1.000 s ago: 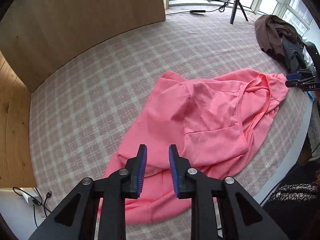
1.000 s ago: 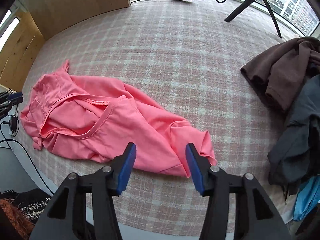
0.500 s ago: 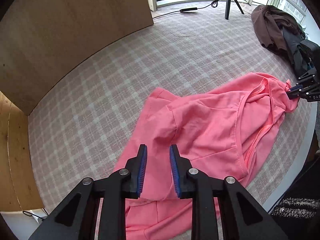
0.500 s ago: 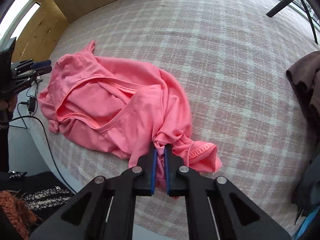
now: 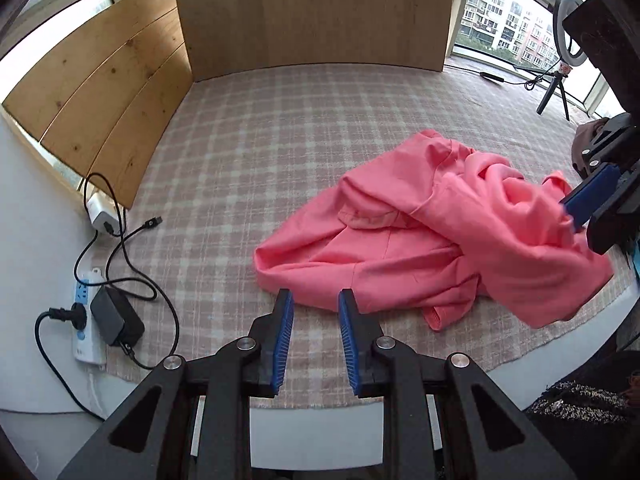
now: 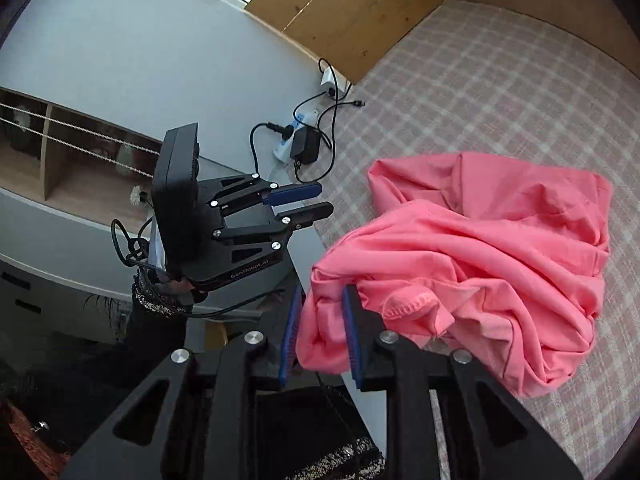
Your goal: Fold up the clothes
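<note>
A pink garment (image 5: 400,248) lies crumpled on the checked cover (image 5: 240,160), bunched toward the right. My right gripper (image 6: 323,292) has a thick fold of the pink garment (image 6: 500,240) between its blue pads, lifted off the cover; its jaws are opening, with the cloth still pinched. In the left wrist view the right gripper (image 5: 578,220) enters from the right edge, buried in the fabric. My left gripper (image 5: 315,294) hovers just short of the garment's near hem, its jaws slightly apart with nothing between them. The left gripper (image 6: 325,199) also shows in the right wrist view, beside the bed edge.
A white power strip (image 5: 86,320) with a black adapter and loose cables lies at the cover's left edge. Wooden panels (image 5: 312,12) wall the far side. A ring-light tripod (image 5: 554,92) and dark clothes (image 5: 584,136) sit at the far right. A tweed sleeve (image 5: 580,404) is near.
The right gripper shut on the garment's edge and pulled it up and across, bunching the cloth. The left gripper moved off the garment toward its near left hem and rolled.
</note>
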